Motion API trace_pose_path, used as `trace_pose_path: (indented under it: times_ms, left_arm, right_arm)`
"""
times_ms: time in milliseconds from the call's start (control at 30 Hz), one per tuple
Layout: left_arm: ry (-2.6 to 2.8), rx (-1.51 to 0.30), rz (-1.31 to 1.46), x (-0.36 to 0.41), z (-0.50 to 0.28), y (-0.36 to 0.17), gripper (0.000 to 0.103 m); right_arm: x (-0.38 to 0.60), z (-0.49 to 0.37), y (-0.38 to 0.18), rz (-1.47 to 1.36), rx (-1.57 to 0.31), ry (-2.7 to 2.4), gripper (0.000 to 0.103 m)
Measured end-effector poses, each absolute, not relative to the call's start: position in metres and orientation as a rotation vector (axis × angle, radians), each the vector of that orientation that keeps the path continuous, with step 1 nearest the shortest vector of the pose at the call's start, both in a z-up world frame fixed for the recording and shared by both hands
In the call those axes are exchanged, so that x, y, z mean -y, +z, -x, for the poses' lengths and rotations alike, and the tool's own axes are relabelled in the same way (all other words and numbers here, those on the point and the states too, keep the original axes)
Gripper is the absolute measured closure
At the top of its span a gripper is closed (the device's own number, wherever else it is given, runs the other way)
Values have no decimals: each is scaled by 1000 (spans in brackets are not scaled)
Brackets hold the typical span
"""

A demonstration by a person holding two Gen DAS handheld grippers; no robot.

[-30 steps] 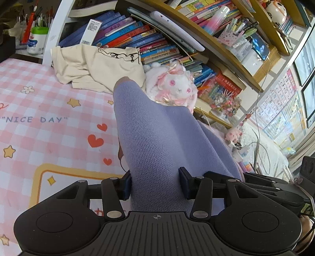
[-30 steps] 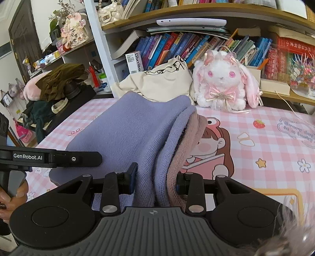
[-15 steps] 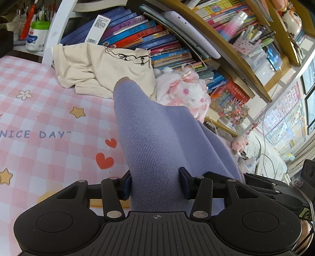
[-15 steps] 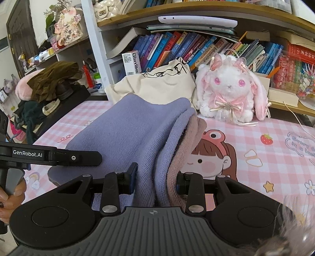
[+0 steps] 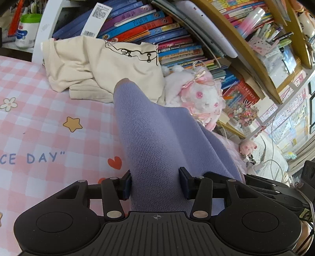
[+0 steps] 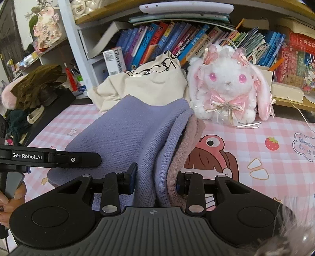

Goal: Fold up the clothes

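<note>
Lavender knit garment [image 6: 137, 134], folded with a dusty-pink layer on its right edge, is carried clear above the pink checked counter [image 5: 39, 122]; each near corner is pinched so the fold keeps its shape. Left tongs [image 5: 155, 183] and right tongs [image 6: 155, 182] are both part-closed, clamped on thick fabric. Cream garment [image 6: 149, 86] and plush rabbit [image 6: 226, 86] sit far, by the bookshelf; likely the stacking spot.

I get bright, even daylight in both wrist views. In the left one it comes from the washed-out window [image 5: 295, 126] at the right edge. Shadows are soft on the pink checked tablecloth [image 5: 39, 122]. Fisheye bending curves the wooden bookshelf [image 6: 177, 6] strongly toward the borders. The white plush rabbit [image 6: 226, 82] looks slightly soft; a blurred pale fuzz [image 6: 291, 226] smears my lower right corner.
</note>
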State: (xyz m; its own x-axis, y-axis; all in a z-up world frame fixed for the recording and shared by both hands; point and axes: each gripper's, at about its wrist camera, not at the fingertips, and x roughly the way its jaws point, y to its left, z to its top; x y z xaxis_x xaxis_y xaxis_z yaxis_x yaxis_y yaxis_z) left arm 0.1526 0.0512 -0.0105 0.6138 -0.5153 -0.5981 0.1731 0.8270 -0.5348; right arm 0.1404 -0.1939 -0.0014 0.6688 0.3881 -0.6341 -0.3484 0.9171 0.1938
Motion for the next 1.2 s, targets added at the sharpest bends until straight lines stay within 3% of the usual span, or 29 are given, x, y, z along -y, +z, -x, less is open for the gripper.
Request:
trace_pose_path:
  times_ms: [700, 867, 1033, 1100, 1200]
  left_arm:
    - [-375, -899, 503, -49, -203, -48, 56]
    - [-356, -914, 515, -49, -208, -52, 50]
    - [-321, -903, 451, -46, -202, -46, 43]
    - [-304, -887, 419, -46, -196, -39, 42]
    - [-286, -849, 394, -48, -184, -28, 35]
  right_arm:
    - [202, -195, -36, -136, -798, 381, 69]
    - [212, -205, -43, -228, -831, 360, 67]
    - [218, -204, -43, -290, -845, 323, 51]
    - [219, -199, -38, -299, -832, 300, 35]
    - [222, -186, -29, -297, -802, 287, 25]
